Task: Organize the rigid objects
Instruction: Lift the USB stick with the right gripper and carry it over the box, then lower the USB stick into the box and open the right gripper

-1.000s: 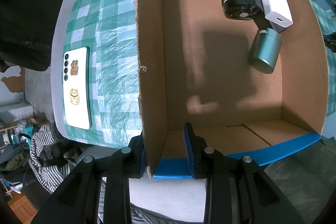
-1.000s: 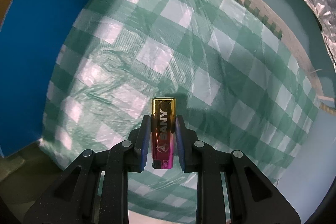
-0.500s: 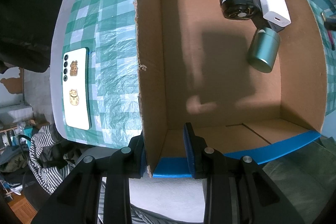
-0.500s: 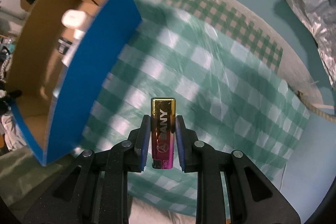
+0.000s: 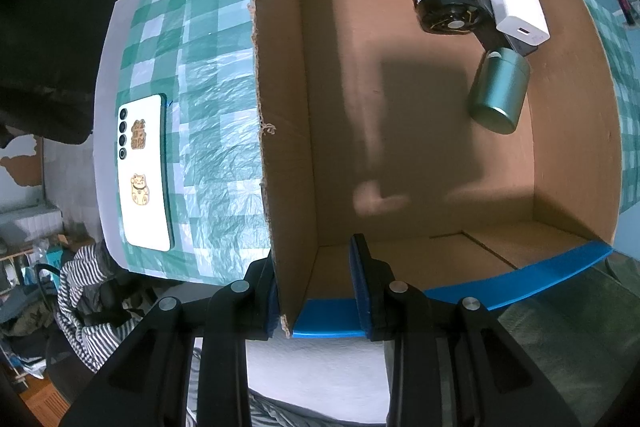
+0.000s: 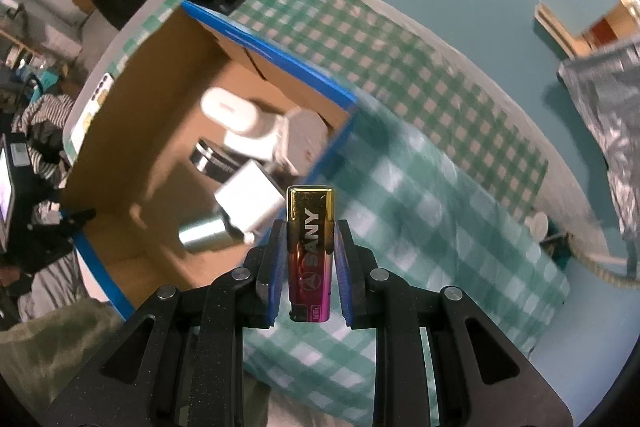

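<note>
Though blurred, box (image 6: 132,163) contents behind gripped lighter (image 6: 310,247).

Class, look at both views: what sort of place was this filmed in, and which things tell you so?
Probably a lived-in room at home: a checked tablecloth covers the table, striped clothing lies heaped beside it, and a cardboard box holds small household gadgets.

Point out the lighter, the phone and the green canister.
lighter (image 6: 310,251): right wrist view, on the printed body between the claw fingers.
phone (image 5: 146,171): left wrist view, on its white back.
green canister (image 5: 498,91): left wrist view, on its curved side.
</note>
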`<state>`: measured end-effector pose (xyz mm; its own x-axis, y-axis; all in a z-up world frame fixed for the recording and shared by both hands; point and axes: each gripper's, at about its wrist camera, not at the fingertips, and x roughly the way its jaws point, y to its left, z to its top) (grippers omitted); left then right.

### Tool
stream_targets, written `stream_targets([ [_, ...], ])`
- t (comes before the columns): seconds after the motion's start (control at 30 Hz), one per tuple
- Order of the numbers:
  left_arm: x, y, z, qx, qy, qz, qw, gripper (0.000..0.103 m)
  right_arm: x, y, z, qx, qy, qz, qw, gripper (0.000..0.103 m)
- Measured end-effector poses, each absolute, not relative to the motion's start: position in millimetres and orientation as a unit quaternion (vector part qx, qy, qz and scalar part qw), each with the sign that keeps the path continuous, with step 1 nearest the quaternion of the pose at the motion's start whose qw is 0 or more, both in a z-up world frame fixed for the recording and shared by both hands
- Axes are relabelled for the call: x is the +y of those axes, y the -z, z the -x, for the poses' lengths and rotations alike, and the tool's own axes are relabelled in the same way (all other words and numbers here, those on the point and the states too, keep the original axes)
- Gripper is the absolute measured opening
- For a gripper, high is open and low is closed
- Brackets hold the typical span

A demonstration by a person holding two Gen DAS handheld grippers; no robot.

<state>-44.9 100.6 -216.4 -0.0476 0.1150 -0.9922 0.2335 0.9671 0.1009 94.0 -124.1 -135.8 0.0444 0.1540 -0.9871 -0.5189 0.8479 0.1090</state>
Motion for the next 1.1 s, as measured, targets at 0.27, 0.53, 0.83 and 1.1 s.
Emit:
stream_targets([
  [0.27,100,216,45,0.722,0.048,-0.123,0.679,0.03,-85,151,-111,0.651,-0.24,0.172,0.7,0.022],
  [0.53,100,215,44,0.722,0.049,-0.121,0.68,0.03,-63,183,-122,0.667,-0.242,0.178,0.682,0.022],
  [0.83,100,214,42,0.722,0.05,-0.119,0.68,0.03,-59,191,-125,0.663,-0.248,0.161,0.688,0.022],
  [1.1,100,214,41,0.723,0.048,-0.117,0.68,0.03,-64,180,-121,0.651,-0.242,0.144,0.705,0.04],
])
